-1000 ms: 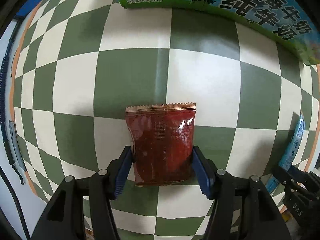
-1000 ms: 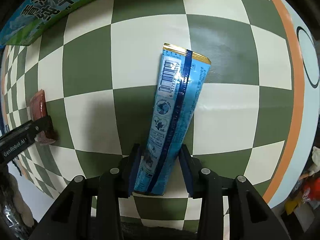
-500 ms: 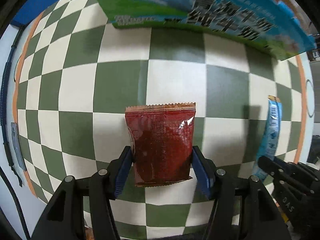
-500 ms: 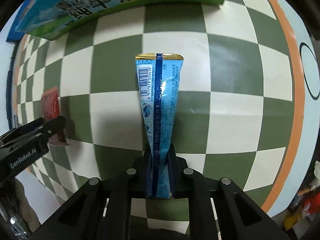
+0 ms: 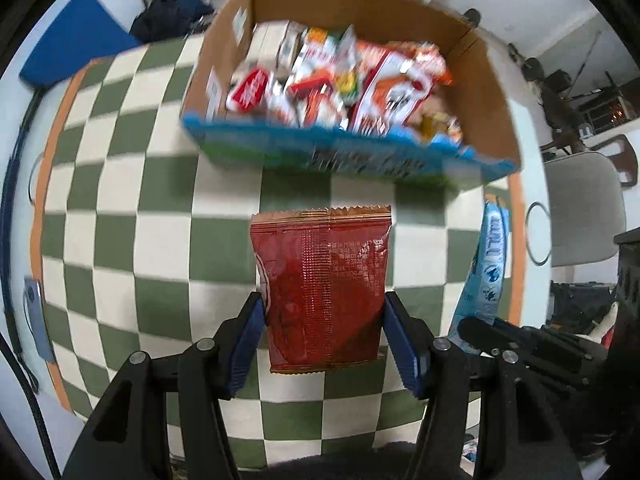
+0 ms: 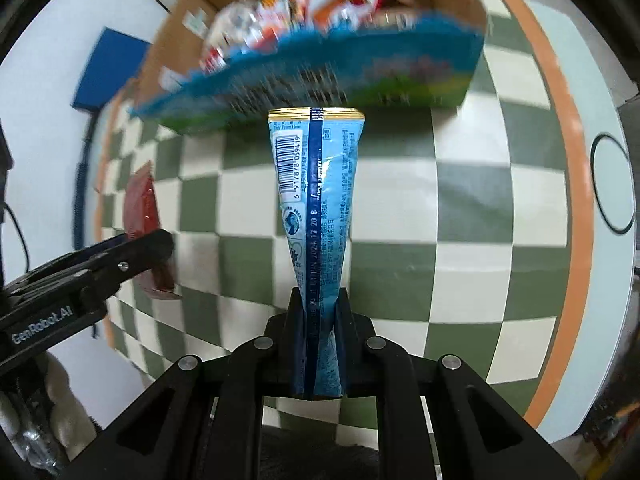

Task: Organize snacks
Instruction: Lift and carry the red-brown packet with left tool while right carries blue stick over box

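Snacks are in both your grippers, lifted clear of the checkered cloth [image 5: 168,240].

Your left gripper [image 5: 323,342] has its blue pads pressed against the two side edges of a red pouch [image 5: 322,288], jaws about half apart, clamped on it. The pouch stands upright between the fingers with its crimped top edge pointing toward the box [image 5: 486,92].

Your right gripper [image 6: 320,344] is squeezed nearly together on the lower end of a long blue pack [image 6: 316,200]; the pack is pinched flat at the pads and fans out wider toward its gold-edged top, barcode side facing the camera. Those jaws have just been closing, with the pack between them.

From the left wrist view, the blue pack shows at the right, beside the red pouch, held by the other gripper. From the right wrist view, the red pouch shows at the left.

Beyond both snacks, the cardboard box sits on the cloth, open on top and filled with mixed packets [image 5: 340,84], mostly red, white and orange. Its near wall is blue and green print, blurred.
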The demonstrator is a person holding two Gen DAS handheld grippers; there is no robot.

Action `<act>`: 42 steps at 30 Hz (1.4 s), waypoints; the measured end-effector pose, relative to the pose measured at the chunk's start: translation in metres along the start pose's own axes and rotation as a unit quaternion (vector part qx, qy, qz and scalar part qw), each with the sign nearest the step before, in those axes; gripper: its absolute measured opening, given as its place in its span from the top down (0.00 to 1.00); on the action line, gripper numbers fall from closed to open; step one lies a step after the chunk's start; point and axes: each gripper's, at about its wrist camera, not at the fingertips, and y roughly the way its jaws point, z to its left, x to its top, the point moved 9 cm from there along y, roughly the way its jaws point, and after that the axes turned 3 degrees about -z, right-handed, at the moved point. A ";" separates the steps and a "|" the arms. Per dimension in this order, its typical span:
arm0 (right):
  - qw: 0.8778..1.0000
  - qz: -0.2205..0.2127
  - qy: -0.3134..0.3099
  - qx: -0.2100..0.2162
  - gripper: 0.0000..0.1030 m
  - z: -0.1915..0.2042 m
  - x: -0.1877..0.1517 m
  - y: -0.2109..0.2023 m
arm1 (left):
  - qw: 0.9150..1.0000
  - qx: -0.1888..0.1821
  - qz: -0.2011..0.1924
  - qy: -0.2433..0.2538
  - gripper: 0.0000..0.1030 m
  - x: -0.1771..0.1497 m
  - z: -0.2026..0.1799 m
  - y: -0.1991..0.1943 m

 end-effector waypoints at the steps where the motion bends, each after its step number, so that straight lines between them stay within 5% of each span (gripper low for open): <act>1: 1.000 -0.009 0.000 0.006 0.86 0.000 0.007 -0.011 | 1.000 -0.001 -0.006 0.002 0.45 0.009 0.000 -0.005; 11: 0.996 -0.089 -0.003 0.014 0.86 0.018 0.115 -0.078 | 0.999 0.024 -0.030 0.030 0.45 0.108 0.003 0.006; 21: 0.995 -0.086 -0.003 -0.056 0.86 -0.007 0.230 -0.070 | 0.998 0.047 0.045 0.014 0.45 0.186 0.026 0.051; 30: 0.991 -0.039 -0.004 -0.128 0.86 -0.040 0.287 -0.017 | 0.988 0.085 0.130 0.003 0.45 0.197 0.053 0.107; 42: 0.988 -0.007 -0.007 -0.153 0.86 -0.054 0.303 0.017 | 0.977 0.095 0.191 -0.013 0.44 0.180 0.070 0.136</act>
